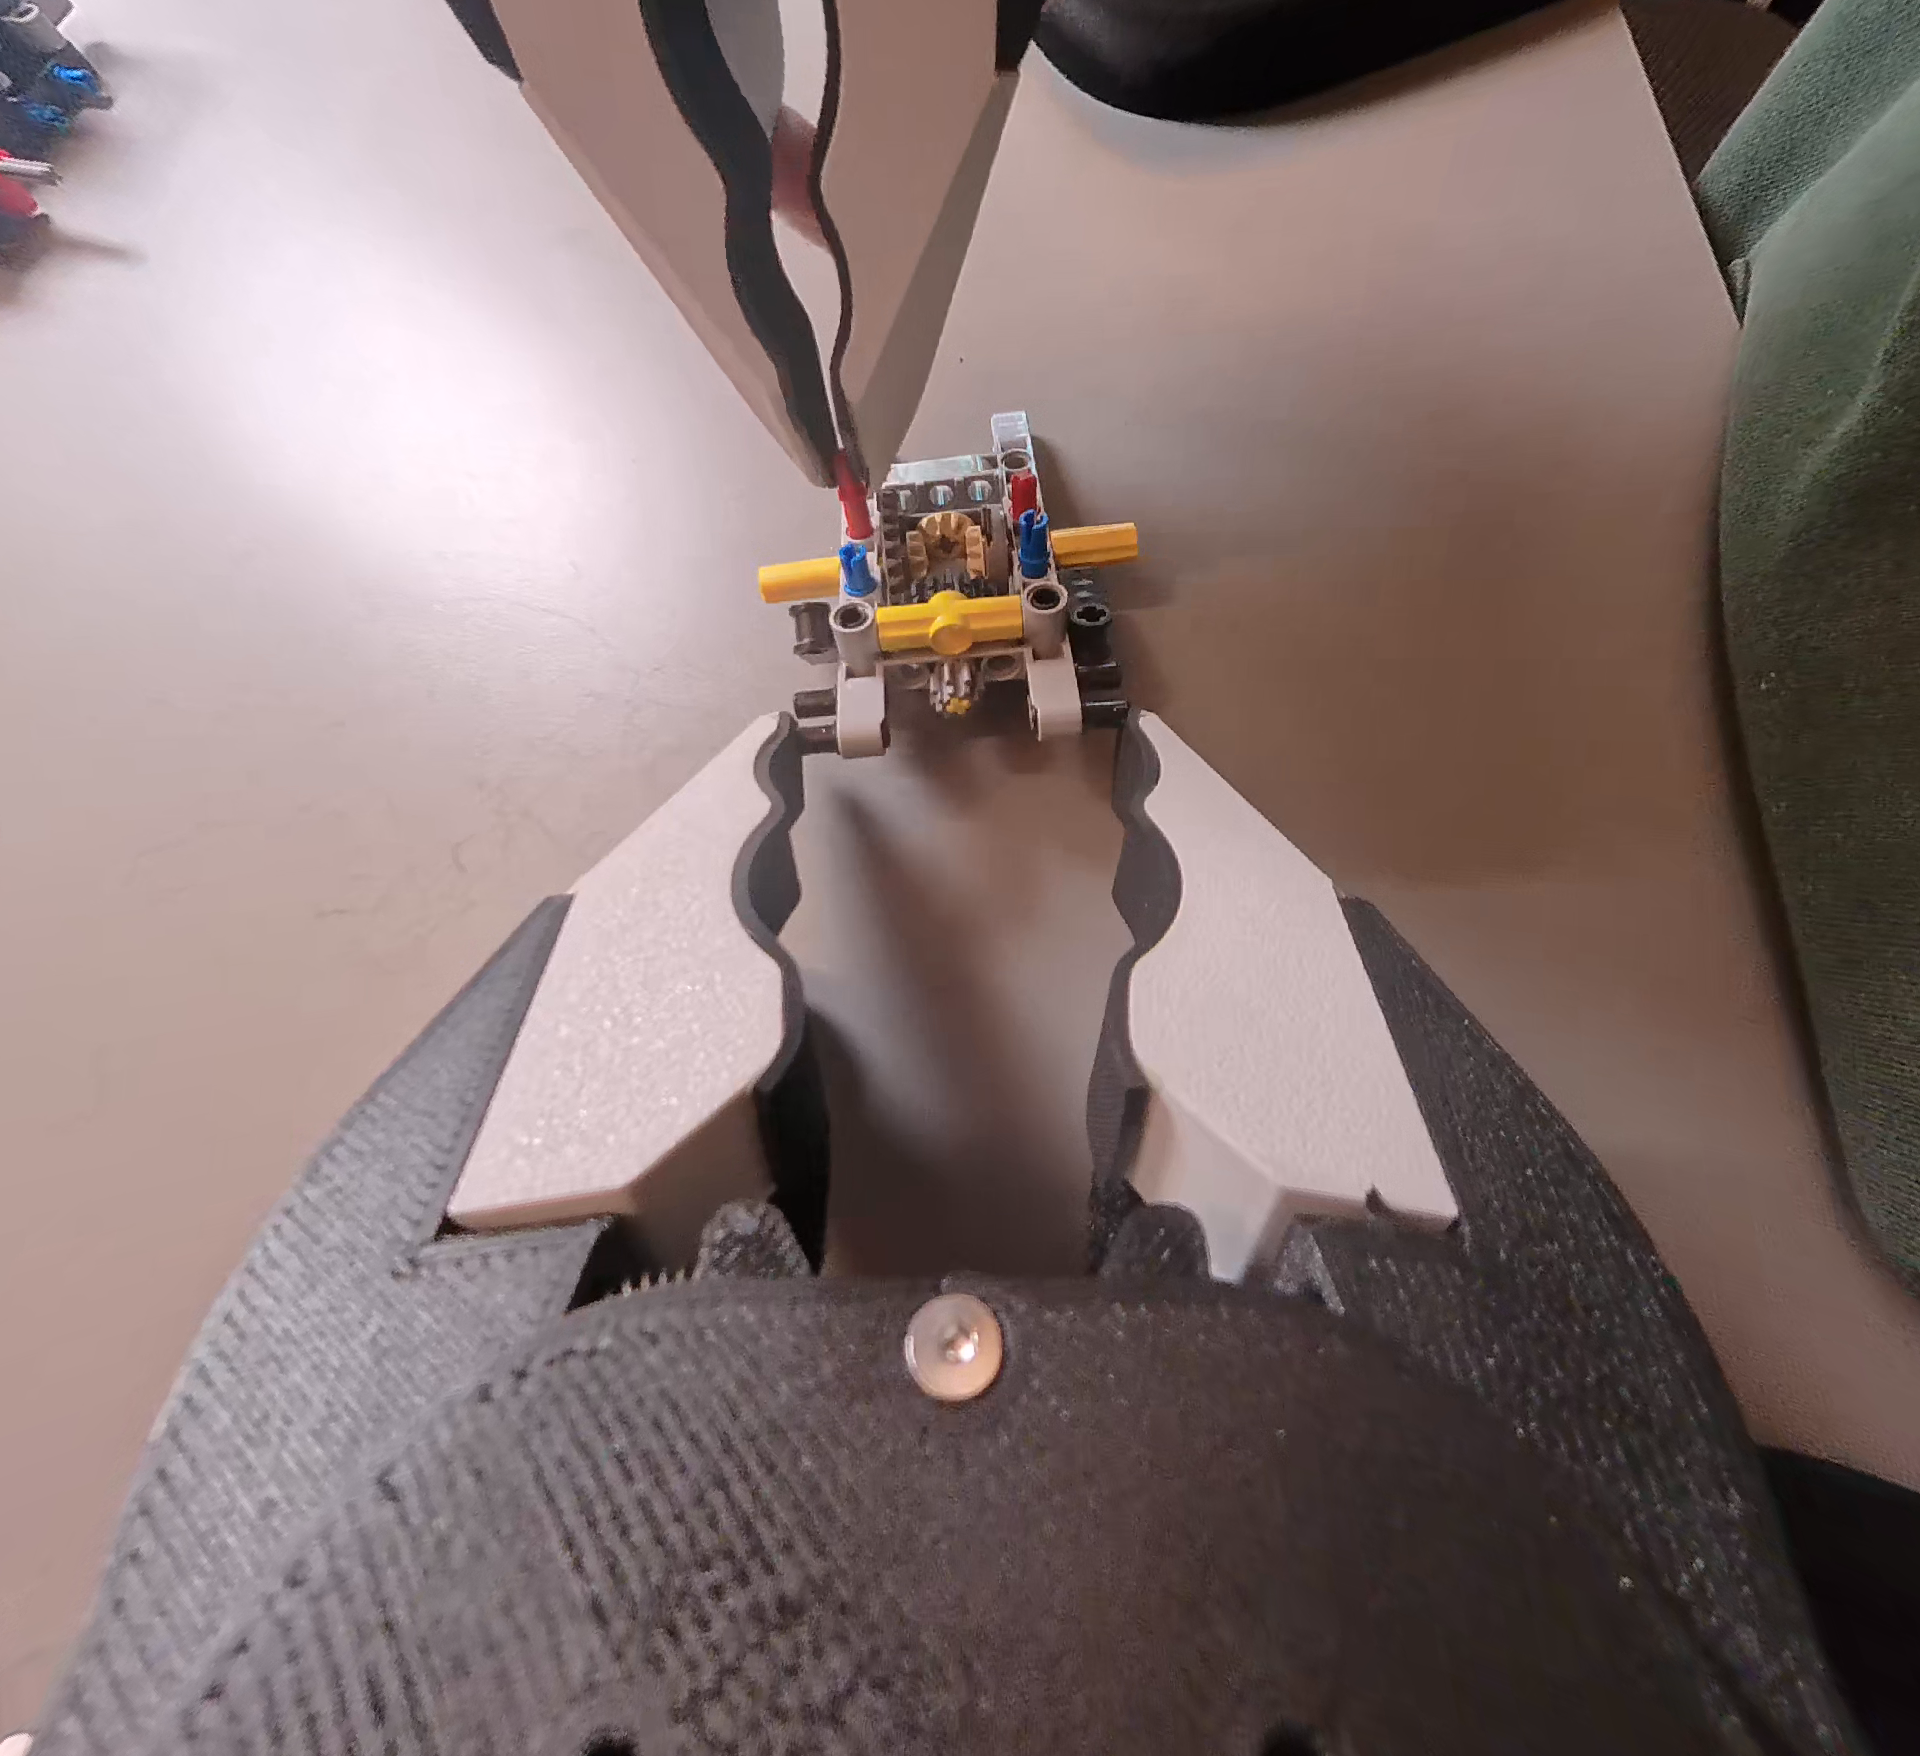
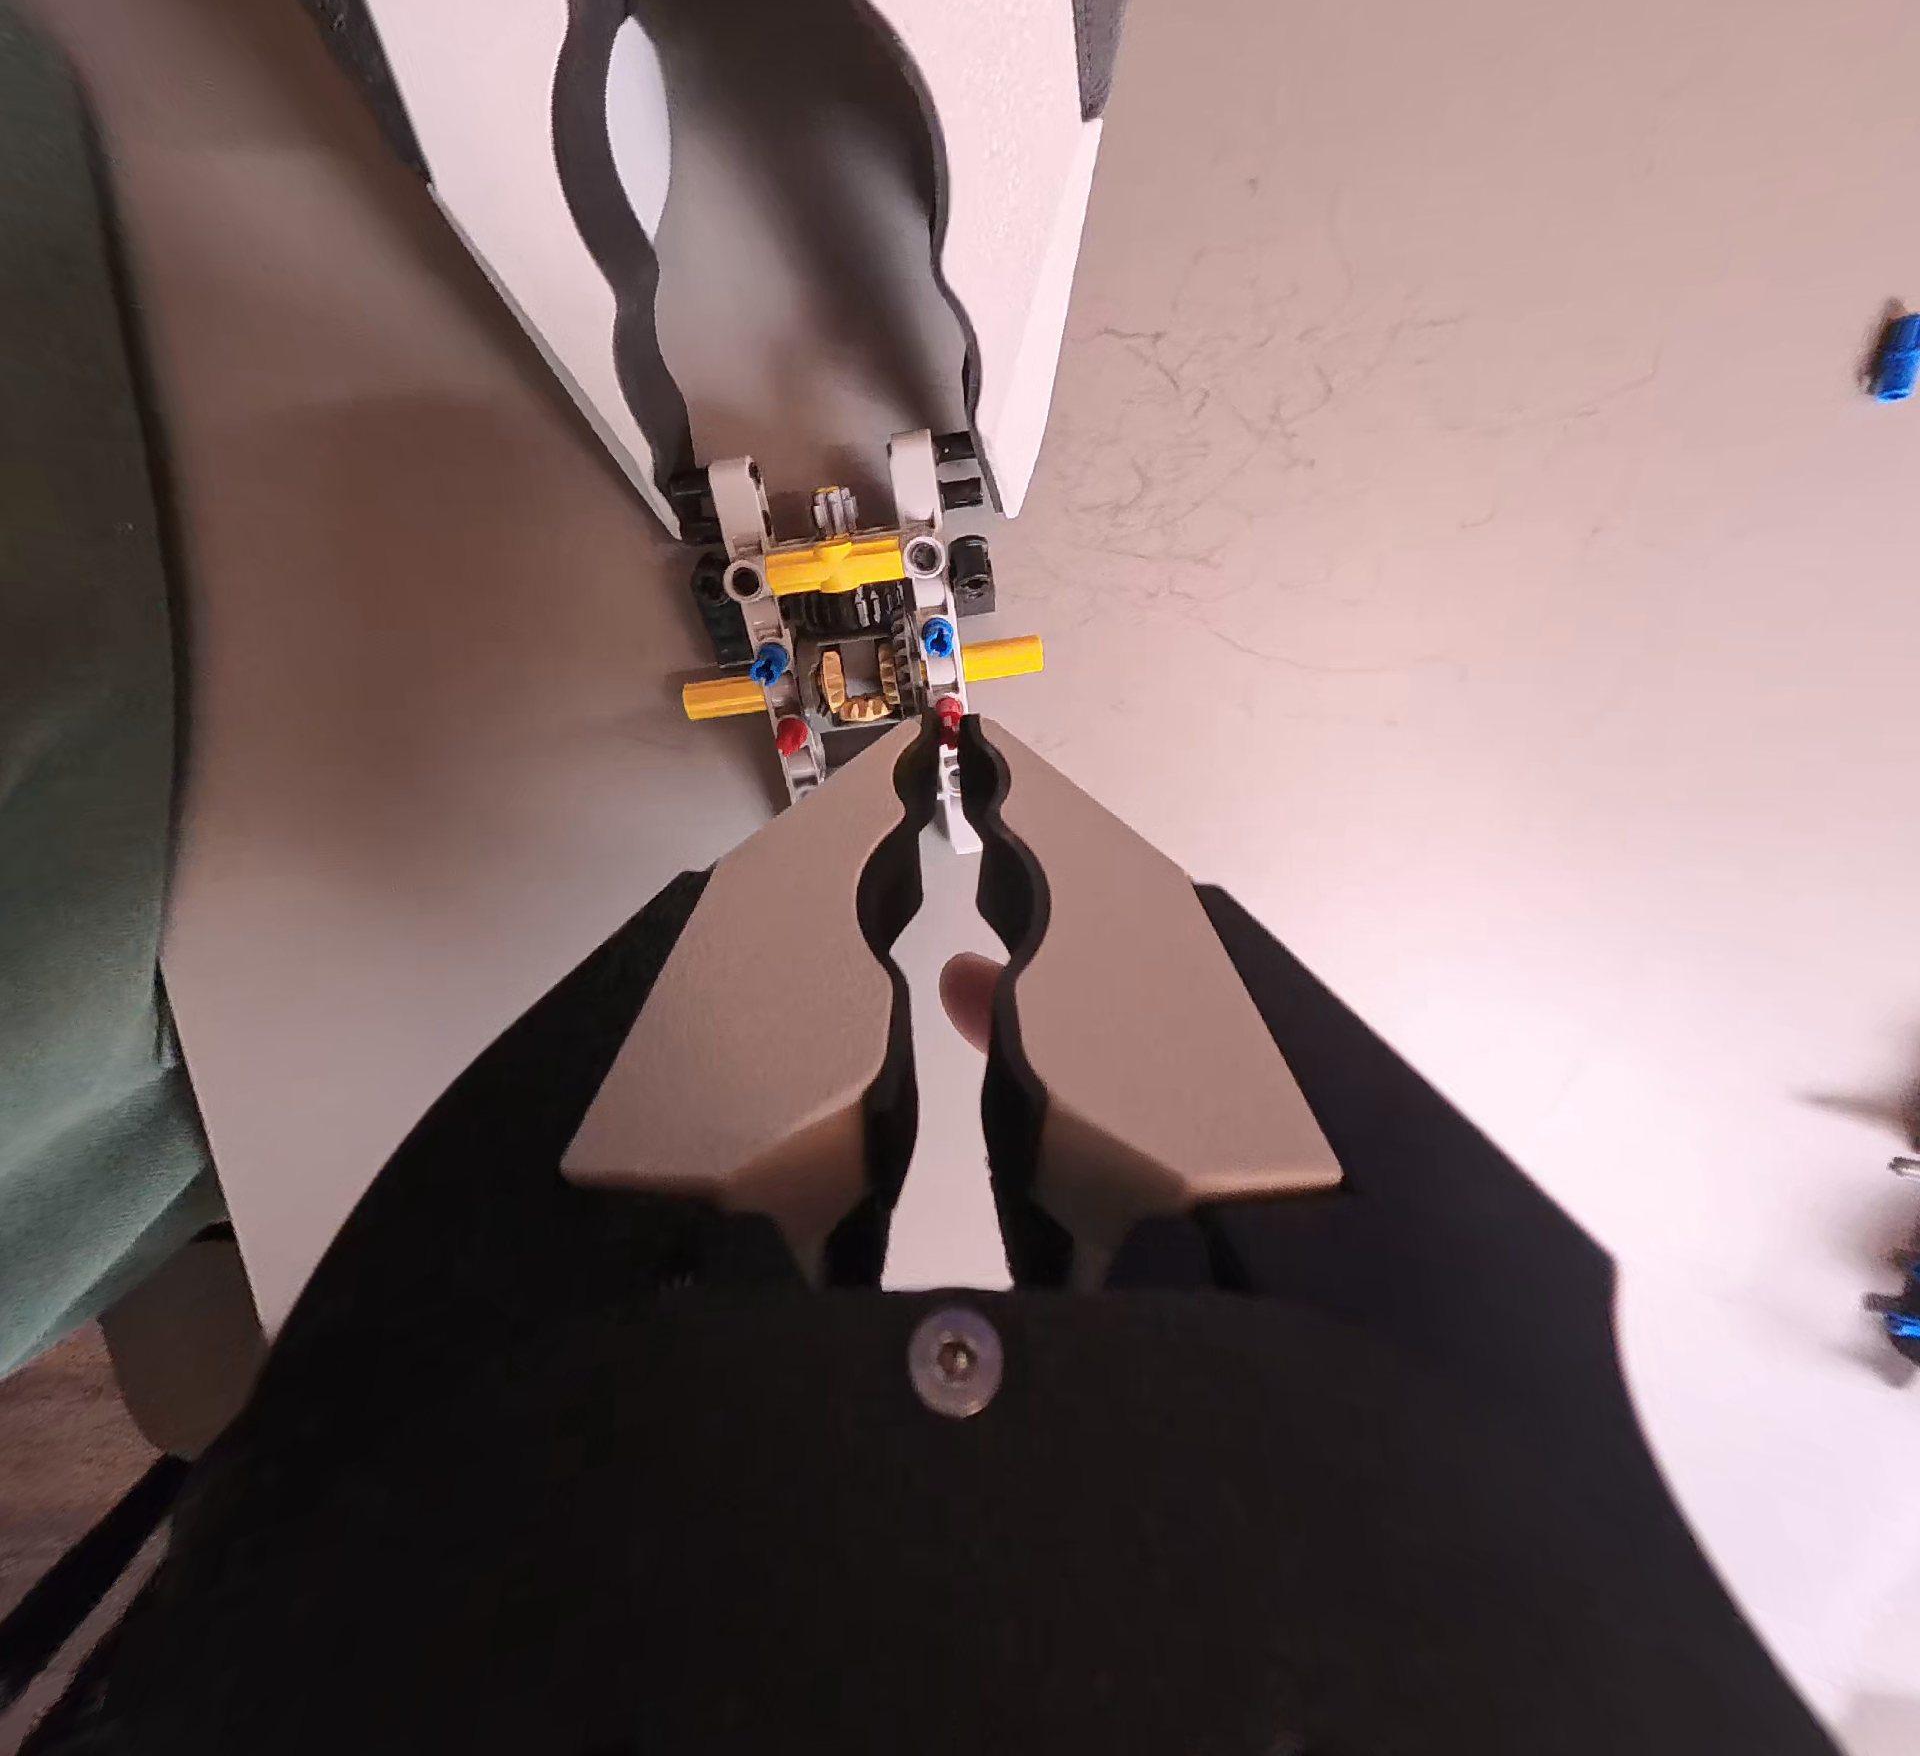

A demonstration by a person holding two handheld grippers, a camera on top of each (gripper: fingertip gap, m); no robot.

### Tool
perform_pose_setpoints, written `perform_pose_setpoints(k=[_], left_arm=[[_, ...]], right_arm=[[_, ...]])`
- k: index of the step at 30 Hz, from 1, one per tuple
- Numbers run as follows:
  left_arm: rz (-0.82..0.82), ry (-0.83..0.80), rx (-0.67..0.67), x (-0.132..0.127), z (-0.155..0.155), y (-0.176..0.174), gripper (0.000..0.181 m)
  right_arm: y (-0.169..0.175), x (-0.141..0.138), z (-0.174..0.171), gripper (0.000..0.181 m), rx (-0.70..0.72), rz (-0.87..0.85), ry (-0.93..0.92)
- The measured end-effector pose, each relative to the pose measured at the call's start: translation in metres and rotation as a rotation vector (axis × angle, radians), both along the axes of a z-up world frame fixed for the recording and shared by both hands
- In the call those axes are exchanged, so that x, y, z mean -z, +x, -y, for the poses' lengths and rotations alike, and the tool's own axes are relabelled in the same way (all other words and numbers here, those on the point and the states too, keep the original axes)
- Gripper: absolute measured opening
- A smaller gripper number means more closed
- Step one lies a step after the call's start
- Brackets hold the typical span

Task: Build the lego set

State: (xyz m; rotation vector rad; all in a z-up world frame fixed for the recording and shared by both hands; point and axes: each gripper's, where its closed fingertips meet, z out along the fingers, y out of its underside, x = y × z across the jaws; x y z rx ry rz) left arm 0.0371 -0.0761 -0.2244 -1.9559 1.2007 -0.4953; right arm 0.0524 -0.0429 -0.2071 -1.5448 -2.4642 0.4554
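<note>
Seating a red pin in the gearbox frame

The right gripper (image 2: 940, 732), nearly closed, pinches a red pin (image 1: 854, 501) at a corner of the grey Technic assembly (image 1: 951, 605) on the beige table (image 1: 1351, 563). The left gripper (image 1: 956, 730), spread wide, brackets the assembly's near end; whether it clamps is unclear. The pin probably needs pressing straight into its hole while the left braces.

Your lego assembly (image 1: 951, 600) shows light grey beams, yellow axles (image 1: 1093, 544), blue pins (image 1: 854, 566), red pins (image 1: 858, 506), a tan gear (image 1: 943, 546) and black connectors. Your gripper fingers (image 1: 644, 1010) are pale grey with black pads; the table (image 1: 312, 563) is beige.
</note>
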Motion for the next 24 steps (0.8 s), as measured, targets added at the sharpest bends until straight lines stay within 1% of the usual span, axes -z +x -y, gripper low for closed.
perform_pose_setpoints(k=[1,11,15,21,24], left_arm=[[-0.002,0.002,0.000,0.0000,0.0000,0.0000,0.059],[-0.009,0.012,0.000,-0.0001,-0.0001,0.0003,0.059],[-0.009,0.012,0.001,0.0000,0.0000,0.0002,0.059],[-0.011,0.008,0.002,0.0004,0.0002,-0.0001,0.059],[-0.007,0.003,0.002,0.0005,0.0003,-0.0002,0.059]], right_arm=[[0.0000,0.0002,0.0000,0.002,0.017,0.008,-0.006],[-0.0002,0.0021,-0.0005,0.002,0.216,0.088,-0.049],[-0.0005,0.0029,-0.0007,0.002,0.242,0.123,-0.052],[-0.0005,0.0062,-0.0006,0.002,0.239,0.164,-0.055],[-0.0008,0.0060,-0.0006,0.002,0.216,0.167,-0.042]])
